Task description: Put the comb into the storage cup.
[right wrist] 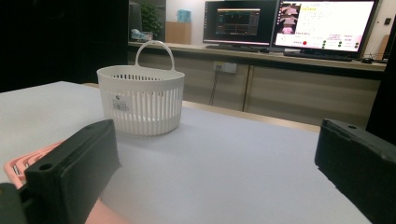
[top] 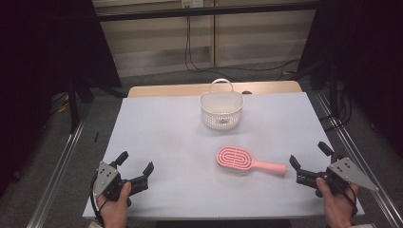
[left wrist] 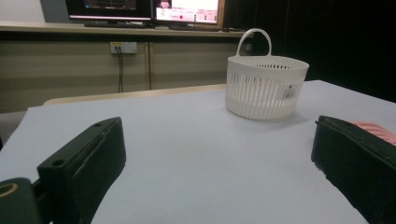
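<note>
A pink hairbrush (top: 242,160) lies flat on the white table (top: 180,142), its handle pointing right; part of it peeks out in the left gripper view (left wrist: 379,130) and the right gripper view (right wrist: 23,161). A white slotted basket (top: 221,108) with a loop handle stands upright at the back, also seen as the basket (left wrist: 266,86) and the basket (right wrist: 140,100). My left gripper (top: 137,162) rests near the front left corner, open and empty. My right gripper (top: 309,156) sits at the front right, just beyond the brush handle's tip, open and empty.
The table's front edge runs just under both hands. Metal rails (top: 62,156) flank the table on either side. Monitors (right wrist: 327,25) and a counter stand behind the table, with dark curtains at the sides.
</note>
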Available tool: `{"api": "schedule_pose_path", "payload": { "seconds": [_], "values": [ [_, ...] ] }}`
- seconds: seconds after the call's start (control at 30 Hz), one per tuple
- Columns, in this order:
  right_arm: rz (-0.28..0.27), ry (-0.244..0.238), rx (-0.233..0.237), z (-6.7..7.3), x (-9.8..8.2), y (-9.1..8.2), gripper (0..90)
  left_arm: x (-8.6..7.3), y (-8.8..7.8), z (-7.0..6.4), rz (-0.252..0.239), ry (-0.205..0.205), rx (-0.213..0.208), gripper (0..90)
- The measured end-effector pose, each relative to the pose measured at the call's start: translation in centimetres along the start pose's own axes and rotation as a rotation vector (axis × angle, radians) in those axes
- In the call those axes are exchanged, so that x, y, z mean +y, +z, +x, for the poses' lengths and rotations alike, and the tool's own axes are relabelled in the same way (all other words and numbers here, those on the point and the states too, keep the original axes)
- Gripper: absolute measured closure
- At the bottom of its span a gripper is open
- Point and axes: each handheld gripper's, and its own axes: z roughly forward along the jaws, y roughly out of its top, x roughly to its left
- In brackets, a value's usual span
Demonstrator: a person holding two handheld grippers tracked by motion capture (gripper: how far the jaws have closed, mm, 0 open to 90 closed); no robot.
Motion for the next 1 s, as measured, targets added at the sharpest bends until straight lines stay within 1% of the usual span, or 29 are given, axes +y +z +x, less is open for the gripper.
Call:
{"api": "schedule_pose_path", "payload": {
  "seconds": [0.17,0.27,0.33,0.37,0.4,0.43,0.47,0.53,0.6,0.73,0.77,0.8,0.9,1.0],
  "values": [
    [0.001,0.004,0.005,0.0,0.0,0.0,0.0,0.0,0.0,-0.1,0.005,0.006,-0.006,3.1],
    [0.004,0.0,0.008,0.0,0.0,0.1,0.0,0.1,-0.1,-0.1,-0.004,0.003,-0.015,3.1],
    [0.001,-0.007,0.01,0.0,0.0,0.1,0.0,0.1,0.0,-0.1,-0.002,0.002,-0.015,3.1],
    [0.004,-0.006,0.025,0.1,-0.1,0.2,0.0,0.1,0.0,-0.1,0.001,0.005,-0.013,3.1],
    [0.004,-0.006,0.025,0.1,-0.1,0.2,0.0,0.1,0.0,-0.1,0.002,0.005,-0.011,3.1],
    [0.004,-0.008,0.042,0.1,-0.1,0.3,0.0,0.1,0.0,-0.1,-0.002,-0.001,-0.01,3.1],
    [0.004,-0.008,0.042,0.1,-0.1,0.3,0.0,0.1,0.0,-0.1,-0.002,-0.001,-0.01,3.1],
    [0.004,-0.011,0.057,0.3,0.0,0.4,0.0,0.0,0.0,0.0,-0.005,-0.004,-0.01,3.1],
    [0.0,-0.01,0.058,0.3,0.0,0.5,0.0,0.0,-0.1,0.0,-0.005,0.002,0.0,3.1],
    [-0.005,-0.013,0.064,0.4,0.2,0.7,0.0,0.0,-0.2,0.0,-0.01,0.0,0.002,3.1],
    [-0.007,-0.018,0.064,0.4,0.2,0.7,0.0,0.0,-0.2,0.1,-0.003,0.004,0.003,3.1],
    [-0.006,-0.021,0.068,0.4,0.3,0.8,0.0,0.0,-0.2,0.1,0.004,0.002,0.004,3.1],
    [-0.012,-0.008,0.083,0.6,0.5,1.4,0.0,0.0,-0.4,0.1,-0.014,-0.011,0.012,3.1],
    [-0.012,-0.014,0.084,0.7,0.7,1.6,0.0,-0.1,-0.3,0.3,-0.001,-0.016,0.017,3.1]
  ]
}}
